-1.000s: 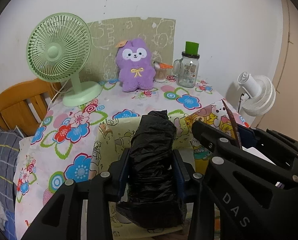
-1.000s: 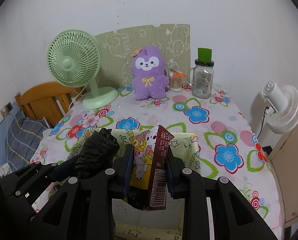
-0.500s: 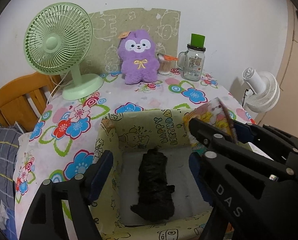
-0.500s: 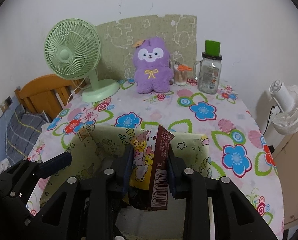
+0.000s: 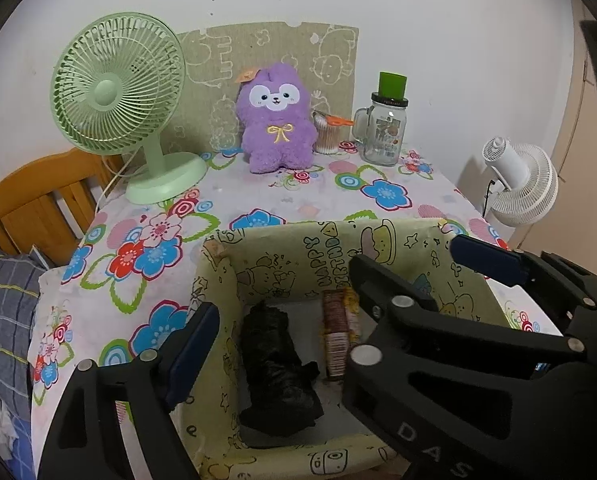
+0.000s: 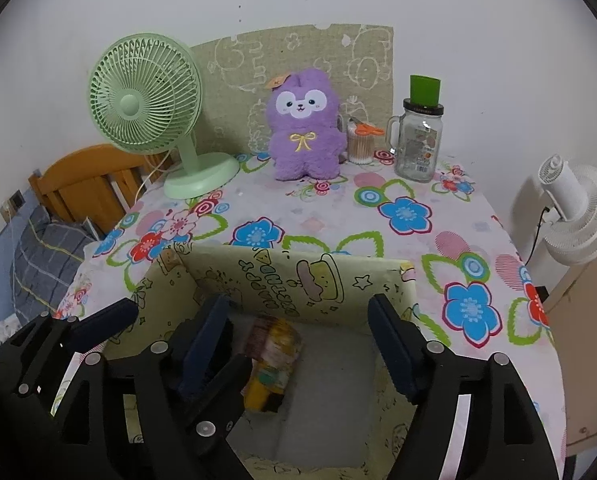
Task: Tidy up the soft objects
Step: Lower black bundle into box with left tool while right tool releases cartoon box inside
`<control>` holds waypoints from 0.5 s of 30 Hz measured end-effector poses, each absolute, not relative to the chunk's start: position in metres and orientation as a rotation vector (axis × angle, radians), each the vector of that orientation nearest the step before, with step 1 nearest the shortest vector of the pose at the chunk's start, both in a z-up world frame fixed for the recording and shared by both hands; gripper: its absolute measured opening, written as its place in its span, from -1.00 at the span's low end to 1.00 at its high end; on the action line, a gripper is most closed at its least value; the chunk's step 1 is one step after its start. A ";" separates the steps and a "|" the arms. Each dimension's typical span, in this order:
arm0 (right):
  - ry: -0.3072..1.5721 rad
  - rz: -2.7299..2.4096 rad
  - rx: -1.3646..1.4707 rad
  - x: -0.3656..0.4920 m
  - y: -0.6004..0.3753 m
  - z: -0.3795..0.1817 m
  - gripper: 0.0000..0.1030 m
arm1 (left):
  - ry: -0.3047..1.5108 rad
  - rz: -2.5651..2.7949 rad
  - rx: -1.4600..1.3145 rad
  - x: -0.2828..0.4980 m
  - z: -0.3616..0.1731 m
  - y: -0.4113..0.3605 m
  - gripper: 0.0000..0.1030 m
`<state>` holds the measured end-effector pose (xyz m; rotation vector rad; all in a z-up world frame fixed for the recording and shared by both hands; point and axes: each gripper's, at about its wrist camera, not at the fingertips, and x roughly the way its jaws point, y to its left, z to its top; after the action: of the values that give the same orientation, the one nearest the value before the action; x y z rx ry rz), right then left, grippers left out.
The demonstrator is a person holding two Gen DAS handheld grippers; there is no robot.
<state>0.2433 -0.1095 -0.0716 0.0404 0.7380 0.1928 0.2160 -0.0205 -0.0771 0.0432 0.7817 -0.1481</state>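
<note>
A: Left tongs (image 5: 282, 328) spread wide over the box (image 5: 218, 280), nothing between the pads, jaws just opened further. Same for the right tongs (image 6: 302, 344): parted, just opened, empty.

B: And the soft things?

A: Both down inside the box. Black bag roll (image 5: 278, 372) lying on the pale floor, left of centre, long axis running near to far. Snack pack (image 5: 338, 332) just right of it, leaning on the far wall, apart from the roll by a narrow gap.

B: So mostly done?

A: Likely yes for these two. Purple plush (image 5: 276, 118) upright at the far edge of the bench (image 5: 298, 204), well apart from the box; possibly next, hard to say.

B: Textures?

A: Crinkly, glossy film on the roll; printed foil, flat and stiff-edged, on the pack; thin card walls with cartoon print; fuzzy pile on the plush. Flowered cloth over the bench.
</note>
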 end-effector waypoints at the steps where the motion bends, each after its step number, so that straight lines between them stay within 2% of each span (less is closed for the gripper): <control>1: 0.734 0.190 0.040 0.242 -0.110 -0.070 0.49 | 0.779 -0.146 0.040 0.215 -0.076 -0.020 0.71; 5: 0.711 0.176 0.046 0.233 -0.114 -0.064 0.57 | 0.764 -0.142 0.042 0.209 -0.072 -0.020 0.73; 15: 0.688 0.159 0.046 0.214 -0.116 -0.053 0.60 | 0.728 -0.136 0.036 0.191 -0.061 -0.021 0.85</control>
<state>0.2138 -0.1160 -0.0525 0.0456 0.6878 0.1586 0.1914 -0.0212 -0.0609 0.0356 0.7277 -0.1363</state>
